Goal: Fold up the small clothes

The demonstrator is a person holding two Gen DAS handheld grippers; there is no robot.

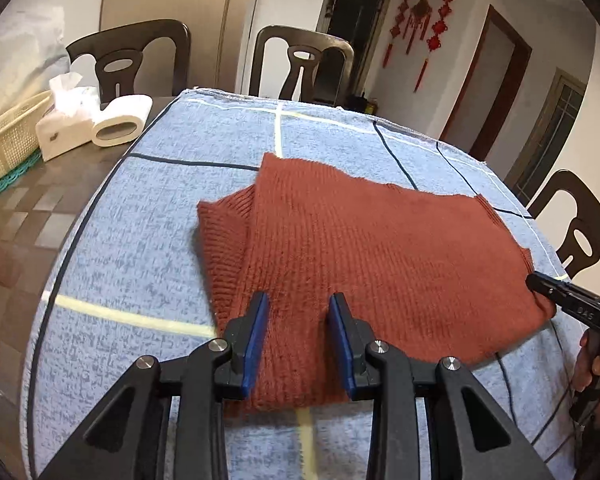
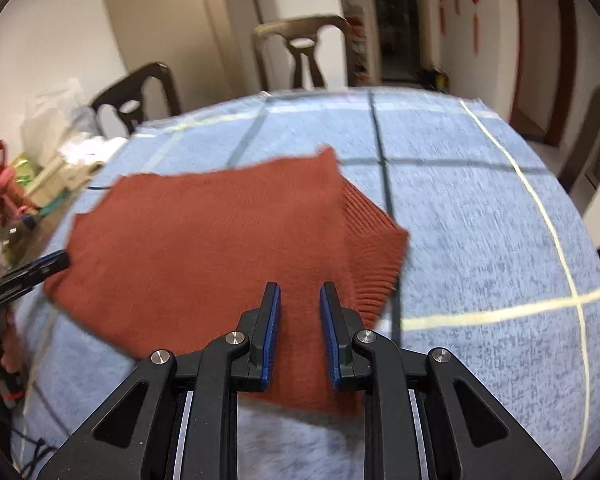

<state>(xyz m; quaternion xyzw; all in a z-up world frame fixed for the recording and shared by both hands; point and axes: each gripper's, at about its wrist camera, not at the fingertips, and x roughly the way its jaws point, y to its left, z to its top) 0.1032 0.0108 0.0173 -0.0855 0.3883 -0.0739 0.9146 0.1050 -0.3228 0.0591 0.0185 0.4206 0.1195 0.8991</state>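
The rust-red ribbed knit garment (image 1: 380, 248) lies partly folded on the blue checked tablecloth (image 1: 132, 232). The left gripper (image 1: 298, 312) and right gripper (image 2: 300, 304) each hover at its near edge, jaws parted; whether either pinches fabric cannot be told. The knit appears soft, light and limp, likely to sag and stretch. Grasp both layers at the near corners, where the ribbed hem gives firmer purchase.

Counted: one rust knit garment (image 1: 360, 240), one blue checked cloth (image 1: 140, 240), three dark chairs (image 1: 304, 64), one tissue pack (image 1: 66, 120), one paper roll (image 1: 120, 124), one cream basket (image 1: 8, 140), two grippers (image 1: 298, 308).
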